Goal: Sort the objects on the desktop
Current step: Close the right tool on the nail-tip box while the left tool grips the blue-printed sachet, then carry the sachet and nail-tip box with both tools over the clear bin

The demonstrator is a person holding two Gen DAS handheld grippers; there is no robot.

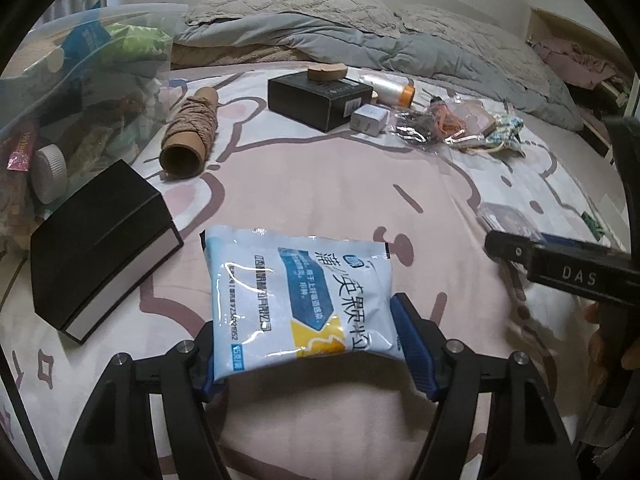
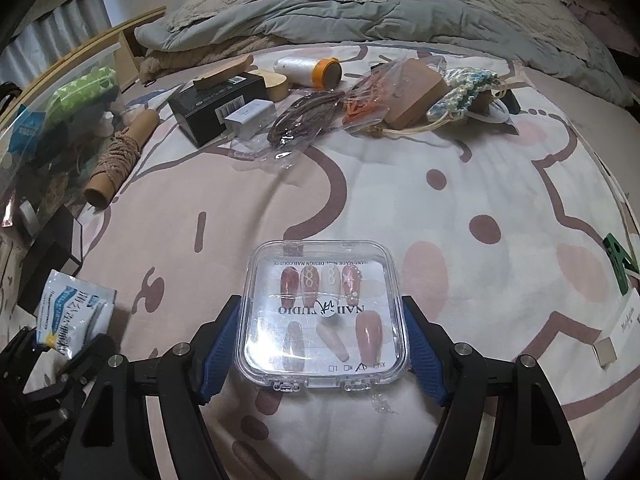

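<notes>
My left gripper (image 1: 308, 344) is shut on a white and blue medicine sachet (image 1: 296, 292) and holds it over the pink bedsheet. The sachet also shows in the right wrist view (image 2: 72, 316) at the lower left. My right gripper (image 2: 320, 344) is shut on a clear plastic case of false nails (image 2: 324, 312), its blue pads against both sides. The right gripper's black body (image 1: 560, 264) shows at the right edge of the left wrist view. A clear storage bin (image 1: 60, 92) full of items stands at the far left.
A black box (image 1: 100, 248) lies left of the sachet. A twine spool on a cardboard tube (image 1: 192, 132), another black box (image 1: 320, 96), a white charger (image 1: 370, 120), a thread cone (image 2: 308, 68) and plastic bags of trinkets (image 2: 360, 104) lie farther back. A grey duvet (image 1: 360, 44) is behind.
</notes>
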